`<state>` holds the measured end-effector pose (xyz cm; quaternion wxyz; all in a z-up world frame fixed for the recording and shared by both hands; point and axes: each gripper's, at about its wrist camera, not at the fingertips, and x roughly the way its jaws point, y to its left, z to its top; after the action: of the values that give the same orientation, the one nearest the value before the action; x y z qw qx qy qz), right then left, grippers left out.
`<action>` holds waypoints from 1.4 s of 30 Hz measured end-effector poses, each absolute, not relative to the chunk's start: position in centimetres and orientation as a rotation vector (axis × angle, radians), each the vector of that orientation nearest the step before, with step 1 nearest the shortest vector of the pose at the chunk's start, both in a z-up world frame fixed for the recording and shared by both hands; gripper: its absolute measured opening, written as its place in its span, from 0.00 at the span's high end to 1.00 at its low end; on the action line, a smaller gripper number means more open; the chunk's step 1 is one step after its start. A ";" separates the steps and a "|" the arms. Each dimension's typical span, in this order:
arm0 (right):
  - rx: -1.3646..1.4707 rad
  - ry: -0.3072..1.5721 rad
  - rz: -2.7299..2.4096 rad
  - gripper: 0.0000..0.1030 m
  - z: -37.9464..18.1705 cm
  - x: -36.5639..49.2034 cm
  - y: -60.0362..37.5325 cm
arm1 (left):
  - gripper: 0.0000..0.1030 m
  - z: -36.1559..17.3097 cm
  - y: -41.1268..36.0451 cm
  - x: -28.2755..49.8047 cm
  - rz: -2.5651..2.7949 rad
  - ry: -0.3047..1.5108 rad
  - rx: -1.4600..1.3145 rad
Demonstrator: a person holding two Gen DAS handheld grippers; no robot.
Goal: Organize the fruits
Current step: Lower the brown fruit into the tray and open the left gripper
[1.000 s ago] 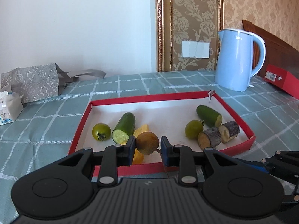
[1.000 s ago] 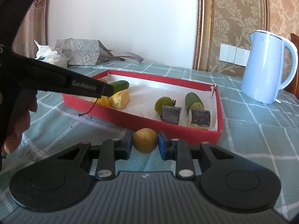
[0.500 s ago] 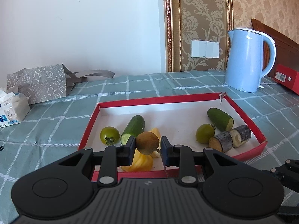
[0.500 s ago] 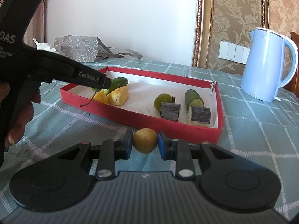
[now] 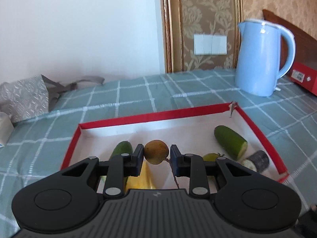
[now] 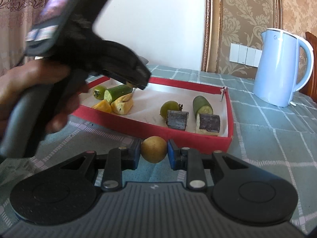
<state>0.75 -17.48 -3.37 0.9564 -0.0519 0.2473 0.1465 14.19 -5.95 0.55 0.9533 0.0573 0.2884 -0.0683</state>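
Our left tool (image 5: pixel 155 152) grips a brown fruit (image 5: pixel 156 152) above the red tray (image 6: pixel 198 135) holding cucumbers, green tomatoes, yellow chunks; our right tool (image 6: pixel 154 152) clamps a yellow fruit (image 6: pixel 154 149) outside it.

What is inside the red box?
In the red box: two cucumber pieces, two green tomatoes, two yellow chunks and two dark-skinned stalk pieces. The left gripper hides part of the near left corner.
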 end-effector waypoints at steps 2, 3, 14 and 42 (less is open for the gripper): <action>-0.105 0.499 0.297 0.74 -3.3 0.8 -17.5 | 0.73 0.1 -6.2 15.4 -0.123 0.601 0.124; -0.104 0.501 0.297 0.74 -3.3 0.9 -17.5 | 0.73 -0.1 -6.3 15.7 -0.115 0.603 0.135; -0.101 0.507 0.303 0.74 -3.4 0.9 -17.5 | 0.67 -1.3 -8.2 18.0 -0.075 0.635 0.230; -0.094 0.525 0.285 0.74 -3.6 1.3 -17.7 | 0.22 -1.5 0.4 4.0 -0.060 0.553 -0.032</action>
<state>1.26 -17.65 -3.58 0.9546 -0.0461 0.2586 0.1403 3.96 0.41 -1.53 0.9614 -0.0156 0.2729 -0.0296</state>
